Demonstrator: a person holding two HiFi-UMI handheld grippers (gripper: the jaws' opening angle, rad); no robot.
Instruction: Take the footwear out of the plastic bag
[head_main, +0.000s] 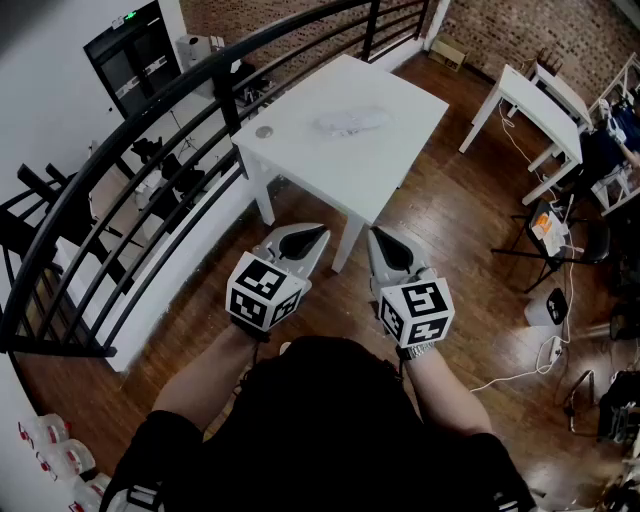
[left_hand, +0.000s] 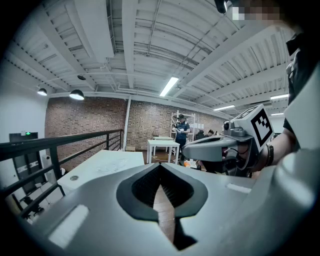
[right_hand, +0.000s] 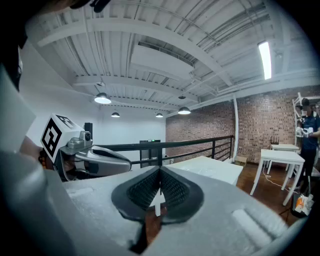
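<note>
A clear plastic bag (head_main: 350, 122) with pale footwear inside lies on the white table (head_main: 300, 150), towards its far side. Both grippers hang side by side over the wooden floor, short of the table's near corner. My left gripper (head_main: 320, 232) is shut and empty, its tips pointing at the table. My right gripper (head_main: 374, 236) is shut and empty too. In the left gripper view the jaws (left_hand: 160, 165) meet at the tips, with the table (left_hand: 90, 170) and the bag (left_hand: 112, 166) far ahead. In the right gripper view the tips (right_hand: 160, 169) touch, and the table (right_hand: 215, 169) lies beyond.
A black railing (head_main: 150, 110) runs along the left, close to the table. A small round disc (head_main: 264, 131) sits at the table's left corner. A second white table (head_main: 535, 100), stands and cables (head_main: 545, 350) fill the right. A person (left_hand: 180, 129) stands far off.
</note>
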